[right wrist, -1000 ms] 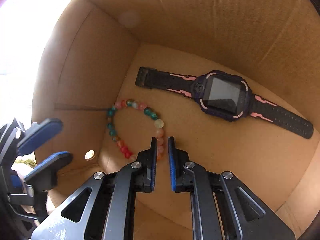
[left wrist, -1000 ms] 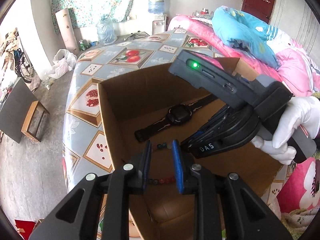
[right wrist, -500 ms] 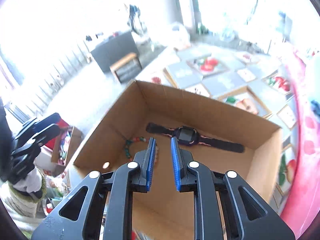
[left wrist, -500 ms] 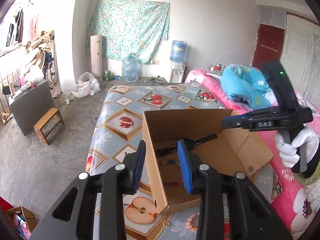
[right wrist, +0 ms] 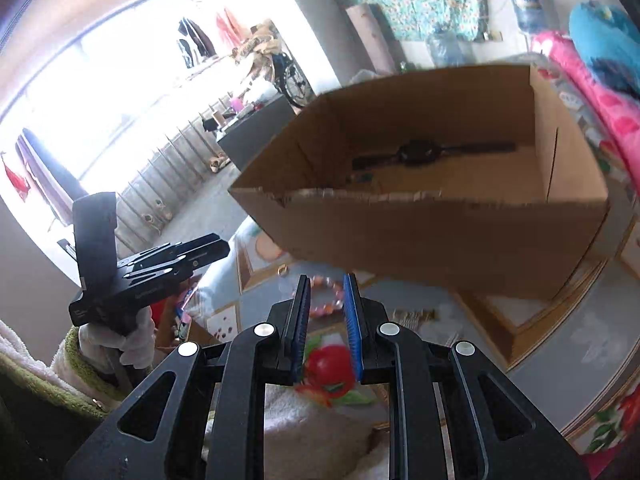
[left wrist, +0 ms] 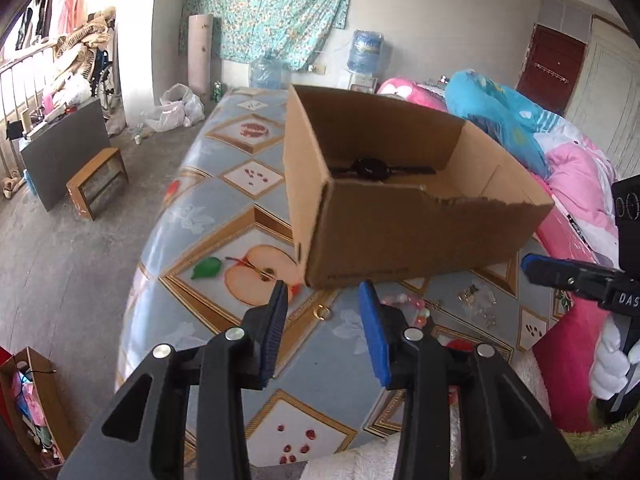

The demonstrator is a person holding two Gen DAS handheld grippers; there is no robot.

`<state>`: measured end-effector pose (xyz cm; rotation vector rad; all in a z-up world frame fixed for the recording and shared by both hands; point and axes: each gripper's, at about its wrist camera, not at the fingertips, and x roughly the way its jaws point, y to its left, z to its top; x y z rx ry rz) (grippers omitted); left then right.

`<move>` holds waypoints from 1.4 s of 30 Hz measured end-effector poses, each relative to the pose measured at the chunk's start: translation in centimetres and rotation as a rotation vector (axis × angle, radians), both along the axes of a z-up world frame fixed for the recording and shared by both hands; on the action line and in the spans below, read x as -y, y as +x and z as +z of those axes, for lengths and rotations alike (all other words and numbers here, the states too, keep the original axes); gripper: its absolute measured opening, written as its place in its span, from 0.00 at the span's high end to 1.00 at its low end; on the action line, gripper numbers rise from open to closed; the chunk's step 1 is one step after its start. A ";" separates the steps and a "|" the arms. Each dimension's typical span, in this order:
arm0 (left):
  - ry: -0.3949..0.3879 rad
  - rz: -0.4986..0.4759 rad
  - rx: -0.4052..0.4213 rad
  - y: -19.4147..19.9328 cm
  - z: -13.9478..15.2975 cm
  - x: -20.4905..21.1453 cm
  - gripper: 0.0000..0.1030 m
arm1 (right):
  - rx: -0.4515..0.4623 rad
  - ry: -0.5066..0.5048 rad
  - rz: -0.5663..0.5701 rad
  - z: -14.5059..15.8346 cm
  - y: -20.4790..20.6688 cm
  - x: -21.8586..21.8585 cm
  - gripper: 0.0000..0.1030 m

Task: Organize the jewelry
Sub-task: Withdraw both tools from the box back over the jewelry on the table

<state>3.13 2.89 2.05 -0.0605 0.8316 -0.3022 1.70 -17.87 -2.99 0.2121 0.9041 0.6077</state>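
A: While the cardboard box (left wrist: pixel 420 232) is seen standing on the fruit-patterned cloth (left wrist: pixel 224 216), what can be made out inside it?

B: A dark wristwatch (left wrist: pixel 370 168) is seen lying flat on the box floor toward the far wall. From the right wrist view a few green beads (right wrist: pixel 362 177) are glimpsed at the near left of the floor, the rest being cut off by the torn near rim. Whether these belong to a whole bracelet cannot be told.

A: And what is left outside the box?

B: A pink bead bracelet (right wrist: pixel 328 294) is seen on the cloth just in front of the box, partly hidden behind the right gripper (right wrist: pixel 326 310). A small gold ring (left wrist: pixel 322 313) is seen near the box's near left corner. Small metallic pieces (left wrist: pixel 476 300) are scattered further right, too small to be identified.

A: How are the tongs held?

B: The left gripper (left wrist: pixel 323 322) is held above the cloth with its blue pads spread and still opening; nothing is held between them, the ring being seen on the cloth beyond the gap. The right gripper's pads are held a narrow way apart, and nothing is pinched; the bracelet is seen on the cloth beyond them.

A: Is the person shown?

B: Only white-gloved hands are shown: the right hand (left wrist: pixel 612 364) is cut off at the right edge of the left view, and the left hand (right wrist: pixel 128 338) is partly hidden behind its gripper's handle. The right view is blurred and washed out by the bright window (right wrist: pixel 100 92).
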 end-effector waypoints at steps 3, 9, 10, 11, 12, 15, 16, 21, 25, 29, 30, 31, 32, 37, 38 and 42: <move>0.000 -0.121 -0.004 -0.6 -1.3 3.2 0.65 | -0.079 0.045 -0.023 -2.4 -0.1 -0.4 0.82; 0.011 -0.273 -0.023 0.1 -2.6 7.6 0.65 | -0.119 0.029 -0.069 -3.1 -0.7 -0.1 0.82; 0.020 -0.284 -0.022 0.2 -2.8 8.0 0.65 | -0.121 0.030 -0.073 -3.3 -0.5 0.0 0.82; 0.032 -0.295 -0.024 0.4 -3.0 8.4 0.65 | -0.127 0.034 -0.079 -3.3 -0.7 0.2 0.82; 0.044 -0.306 -0.027 0.5 -3.2 8.8 0.65 | -0.135 0.040 -0.086 -3.4 -0.8 0.3 0.82; 0.082 -0.325 -0.053 1.1 -4.2 9.6 0.65 | -0.148 0.056 -0.096 -3.5 -1.4 0.6 0.82; 0.092 -0.325 -0.069 1.3 -4.6 9.7 0.65 | -0.151 0.060 -0.098 -3.6 -1.2 0.6 0.82; 0.110 -0.309 -0.116 1.3 -5.3 8.8 0.65 | -0.155 0.068 -0.086 -3.5 -1.6 0.7 0.81; 0.104 -0.282 -0.142 1.0 -5.2 7.7 0.65 | -0.157 0.077 -0.077 -3.6 -1.7 0.4 0.79; 0.127 -0.245 -0.145 0.5 -5.3 6.7 0.65 | -0.153 0.078 -0.066 -3.3 -1.8 0.4 0.78; 0.131 -0.235 -0.145 0.4 -5.3 6.6 0.65 | -0.149 0.073 -0.064 -2.9 -1.9 0.4 0.78; 0.134 -0.223 -0.144 0.4 -5.3 6.3 0.65 | -0.143 0.066 -0.060 -2.9 -2.1 0.2 0.78; 0.133 -0.214 -0.143 0.4 -5.3 6.2 0.65 | -0.137 0.058 -0.057 -2.8 -2.2 -0.1 0.78; 0.102 -0.184 -0.105 0.1 -4.3 5.5 0.65 | -0.096 0.017 -0.048 -2.4 -2.7 -0.9 0.74; 0.095 -0.181 -0.093 0.1 -4.1 5.3 0.65 | -0.086 0.006 -0.047 -2.3 -2.9 -1.0 0.74; 0.076 -0.158 -0.068 0.0 -3.3 4.5 0.65 | -0.066 -0.016 -0.046 -2.0 -3.3 -1.3 0.74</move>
